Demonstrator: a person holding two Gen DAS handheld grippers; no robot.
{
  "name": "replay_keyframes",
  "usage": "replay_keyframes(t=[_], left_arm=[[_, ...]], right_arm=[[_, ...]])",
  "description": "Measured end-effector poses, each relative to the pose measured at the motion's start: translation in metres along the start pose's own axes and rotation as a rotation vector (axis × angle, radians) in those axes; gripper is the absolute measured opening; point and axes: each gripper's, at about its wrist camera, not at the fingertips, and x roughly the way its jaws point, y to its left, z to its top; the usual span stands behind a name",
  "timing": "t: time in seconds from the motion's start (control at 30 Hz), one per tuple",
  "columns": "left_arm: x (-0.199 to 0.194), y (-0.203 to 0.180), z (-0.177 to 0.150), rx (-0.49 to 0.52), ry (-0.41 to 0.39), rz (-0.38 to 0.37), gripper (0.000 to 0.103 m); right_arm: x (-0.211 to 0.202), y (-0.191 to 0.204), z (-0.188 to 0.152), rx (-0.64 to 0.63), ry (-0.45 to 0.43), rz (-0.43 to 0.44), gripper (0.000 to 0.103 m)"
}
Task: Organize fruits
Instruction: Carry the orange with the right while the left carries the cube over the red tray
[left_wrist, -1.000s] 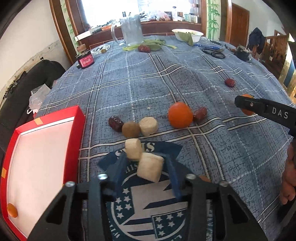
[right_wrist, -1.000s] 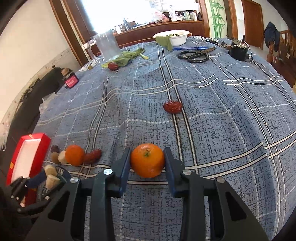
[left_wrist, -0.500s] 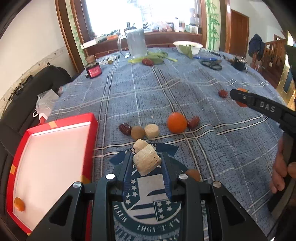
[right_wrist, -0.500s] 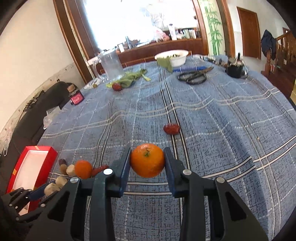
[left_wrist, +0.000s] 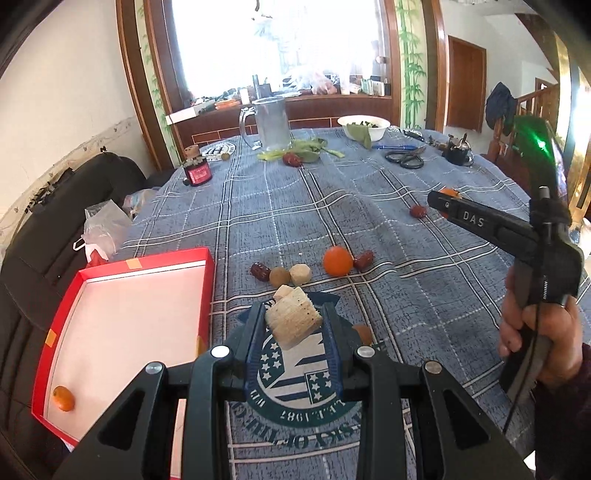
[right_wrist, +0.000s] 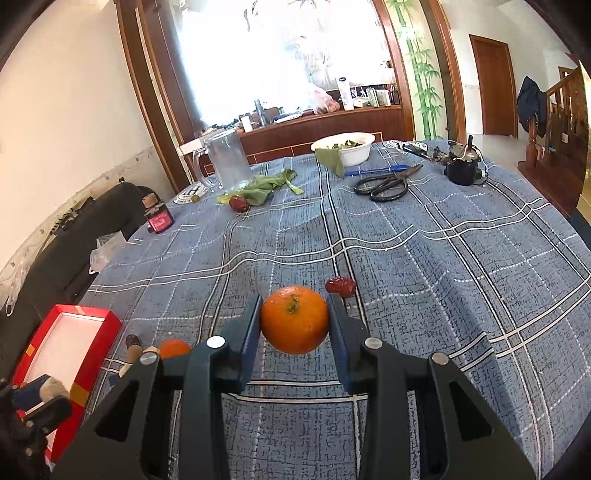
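Left gripper (left_wrist: 293, 325) clamped on pale chunk (left_wrist: 293, 322), possibly sugarcane, right gripper (right_wrist: 294, 319) on orange (right_wrist: 294, 319); release low inside red box (left_wrist: 207, 280), frame left.

A pale, rough-cut fruit chunk (left_wrist: 293, 322) is held tilted above the tablecloth, and a round orange (right_wrist: 294, 319), stem end up, is likewise held aloft. A second orange (left_wrist: 337, 260), red dates, a brown fruit and a pale chunk are clustered on the cloth. A small kumquat (left_wrist: 64, 398) is lying in the red box (left_wrist: 207, 291).
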Motion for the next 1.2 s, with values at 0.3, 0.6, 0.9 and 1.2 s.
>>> replay_keyframes(t=[0.3,0.6,0.9,1.2], left_arm=[[-0.022,0.005,-0.003,-0.016,-0.039,-0.011,0.030],[-0.042,0.024,-0.013,-0.056,-0.076,-0.024,0.030],[-0.061,0.064,-0.023,-0.116,-0.123,-0.001,0.030],[-0.060,0.108,-0.037,-0.184,-0.130,0.038,0.030]], right_arm=[[-0.001,-0.002,0.000,-0.003,-0.020,-0.018,0.037],[0.002,-0.007,-0.001,-0.007,-0.028,-0.069,0.037],[-0.007,0.000,-0.007,-0.033,-0.047,-0.135,0.037],[-0.031,0.069,-0.035,-0.076,-0.051,-0.003,0.037]])
